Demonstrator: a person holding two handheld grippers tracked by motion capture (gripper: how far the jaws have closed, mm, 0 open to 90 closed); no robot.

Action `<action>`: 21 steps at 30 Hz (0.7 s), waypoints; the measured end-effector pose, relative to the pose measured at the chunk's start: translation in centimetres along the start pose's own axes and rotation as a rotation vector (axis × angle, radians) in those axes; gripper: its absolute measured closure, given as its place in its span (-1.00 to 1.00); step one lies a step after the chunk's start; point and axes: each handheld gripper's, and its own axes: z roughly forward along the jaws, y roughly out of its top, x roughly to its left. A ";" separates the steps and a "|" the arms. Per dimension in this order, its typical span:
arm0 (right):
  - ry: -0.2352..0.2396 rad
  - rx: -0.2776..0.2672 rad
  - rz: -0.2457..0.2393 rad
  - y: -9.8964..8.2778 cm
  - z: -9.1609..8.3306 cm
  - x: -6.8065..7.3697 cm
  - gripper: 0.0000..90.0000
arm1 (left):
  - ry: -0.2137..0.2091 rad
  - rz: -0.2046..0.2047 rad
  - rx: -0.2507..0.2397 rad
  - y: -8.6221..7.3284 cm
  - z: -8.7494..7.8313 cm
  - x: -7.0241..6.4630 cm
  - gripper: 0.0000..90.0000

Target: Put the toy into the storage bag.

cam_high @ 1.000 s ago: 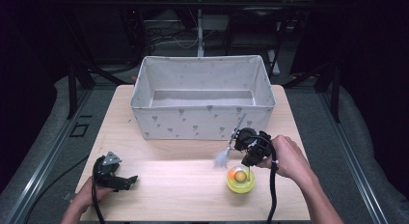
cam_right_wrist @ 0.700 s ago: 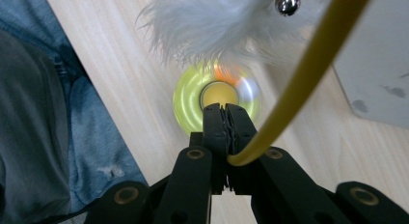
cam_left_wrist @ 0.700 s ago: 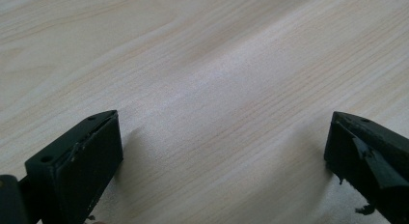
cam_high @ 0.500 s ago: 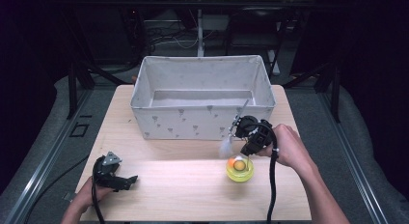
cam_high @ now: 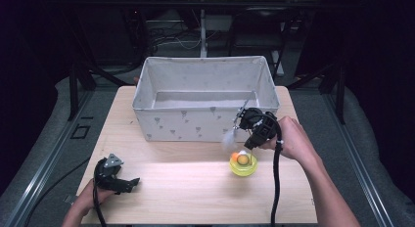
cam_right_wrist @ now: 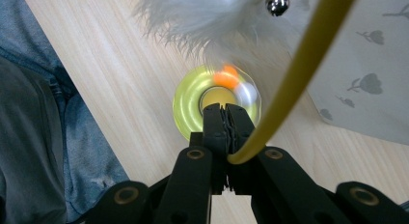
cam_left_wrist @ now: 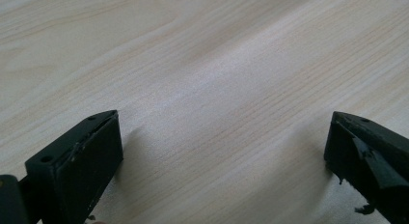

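The right gripper (cam_right_wrist: 225,119) has its jaws closed on a yellow wand (cam_right_wrist: 294,79) with a feather (cam_right_wrist: 202,16) (probably a cat toy). To put it in the box (cam_high: 205,122), lift it over the wall before releasing. The left gripper (cam_left_wrist: 224,161) rests wide open, holding nothing.

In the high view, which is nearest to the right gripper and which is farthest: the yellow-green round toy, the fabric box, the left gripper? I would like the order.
Measured from the right gripper:
1. Fabric box: its front wall is right beside the gripper, just behind it.
2. Yellow-green round toy: on the table, toward the person.
3. Left gripper: far across at the table's near left corner.
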 end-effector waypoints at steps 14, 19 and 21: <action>0.003 -0.001 0.006 0.8 -1.3 -0.9 0.96 | 0.000 0.001 0.000 0.0 0.0 0.0 -1.00; 0.006 -0.002 0.012 0.9 -1.9 -1.2 0.96 | 0.000 0.000 0.001 0.0 0.0 0.0 -1.00; 0.006 -0.004 0.017 1.0 -2.2 -1.3 0.96 | 0.000 0.000 0.000 0.0 0.0 0.0 -1.00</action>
